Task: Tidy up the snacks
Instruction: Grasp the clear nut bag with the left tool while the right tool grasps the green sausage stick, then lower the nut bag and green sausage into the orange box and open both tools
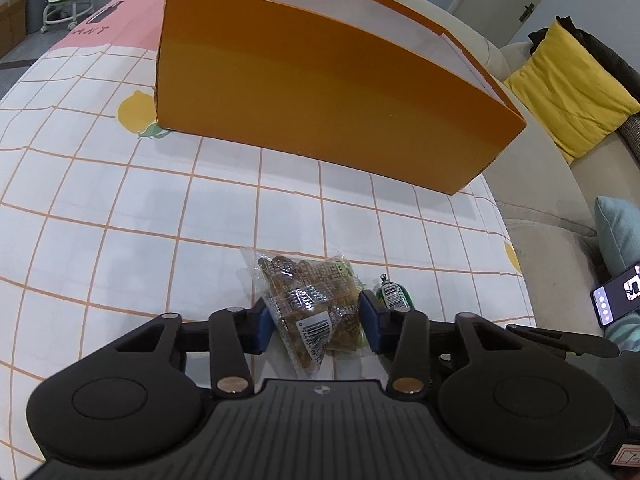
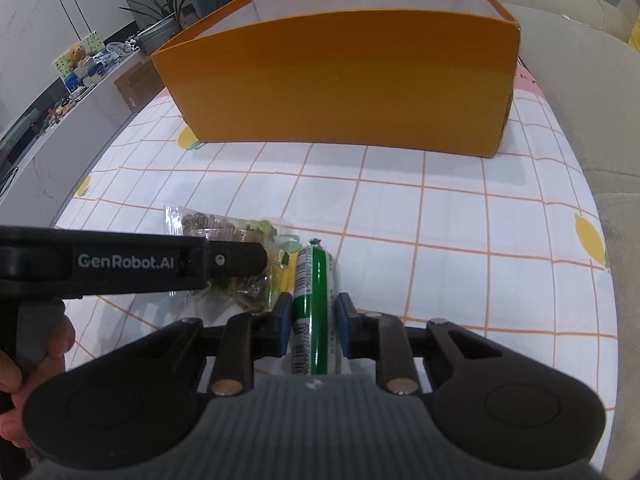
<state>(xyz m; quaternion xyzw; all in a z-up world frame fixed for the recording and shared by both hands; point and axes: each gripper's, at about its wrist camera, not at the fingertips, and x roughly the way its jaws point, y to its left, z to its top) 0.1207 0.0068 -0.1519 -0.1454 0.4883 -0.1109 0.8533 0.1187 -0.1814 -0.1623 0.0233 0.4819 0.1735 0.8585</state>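
Both fingers are closed: left gripper (image 1: pixel 316 324) on the bag (image 1: pixel 310 304), right gripper (image 2: pixel 312 328) on the sausage (image 2: pixel 316 312). Lift both; carry them over the box (image 2: pixel 340 92) wall.

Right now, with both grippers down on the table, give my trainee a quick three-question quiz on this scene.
1. True or false: the left gripper is closed on the clear snack packet.
2. What does the right gripper hold: A) green-wrapped stick snack, B) phone, C) yellow cushion?
3. Fill in: the orange box stands on the checked ____.

Key: 1 true; 2 A; 3 tablecloth.
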